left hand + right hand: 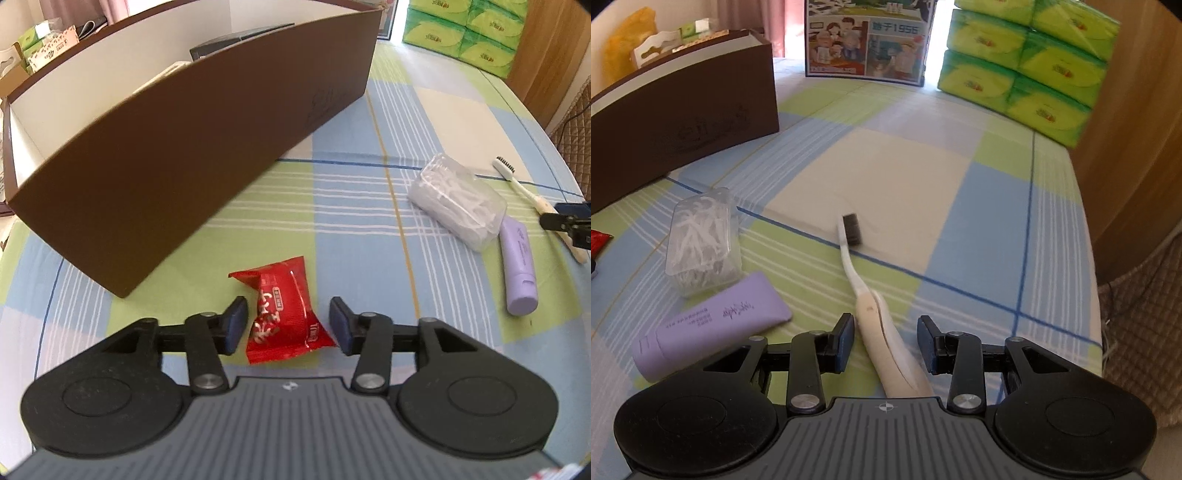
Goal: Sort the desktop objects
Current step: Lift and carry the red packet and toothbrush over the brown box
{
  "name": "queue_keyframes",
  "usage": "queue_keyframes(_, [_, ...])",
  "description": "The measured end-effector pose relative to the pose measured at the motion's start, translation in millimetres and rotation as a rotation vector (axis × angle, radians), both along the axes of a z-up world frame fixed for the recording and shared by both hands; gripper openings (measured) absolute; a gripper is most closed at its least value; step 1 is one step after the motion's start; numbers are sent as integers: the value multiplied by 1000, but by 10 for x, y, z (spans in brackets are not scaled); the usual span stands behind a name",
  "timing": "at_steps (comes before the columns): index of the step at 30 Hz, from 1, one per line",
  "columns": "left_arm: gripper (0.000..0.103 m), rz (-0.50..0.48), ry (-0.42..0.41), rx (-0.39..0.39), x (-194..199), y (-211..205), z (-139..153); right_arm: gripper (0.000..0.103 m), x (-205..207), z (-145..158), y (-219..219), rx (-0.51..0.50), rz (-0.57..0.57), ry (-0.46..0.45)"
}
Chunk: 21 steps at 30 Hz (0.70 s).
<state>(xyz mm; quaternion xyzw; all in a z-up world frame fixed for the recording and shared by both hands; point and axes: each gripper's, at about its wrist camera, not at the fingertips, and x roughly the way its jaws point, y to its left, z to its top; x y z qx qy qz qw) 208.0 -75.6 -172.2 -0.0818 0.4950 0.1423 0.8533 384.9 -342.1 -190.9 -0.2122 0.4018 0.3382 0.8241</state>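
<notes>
My left gripper (289,325) is open, its jaws on either side of a red snack packet (284,310) that lies on the checked tablecloth. My right gripper (886,343) is open around the cream handle of a toothbrush (875,314) with dark bristles pointing away. A purple tube (709,325) and a clear box of floss picks (701,240) lie left of the toothbrush; both also show in the left wrist view, the tube (517,266) and the box (458,199). The right gripper's tip (569,225) shows at the right edge of the left wrist view.
A large brown open box (192,140) with white inner walls stands just beyond the packet, holding dark and pale items; it also shows in the right wrist view (683,122). Green tissue packs (1027,62) and a picture box (864,40) stand at the back. A wooden panel (1137,129) is on the right.
</notes>
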Motion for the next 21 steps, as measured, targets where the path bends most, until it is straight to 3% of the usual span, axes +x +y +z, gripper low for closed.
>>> queue_keyframes(7, [47, -11, 3, 74, 81, -16, -4, 34, 9, -22, -32, 43, -60, 33])
queue_keyframes(10, [42, -24, 16, 53, 91, 3, -43, 32, -42, -6, -47, 36, -55, 35])
queue_keyframes(13, [31, -40, 6, 20, 60, -10, -46, 24, -128, 18, -55, 24, -42, 42])
queue_keyframes(15, [30, -37, 1, 7, 39, -25, -47, 18, -211, 26, -41, 11, -31, 40])
queue_keyframes(21, [27, -72, 7, -9, -18, -112, -33, 17, -428, 43, -41, -18, -41, 59])
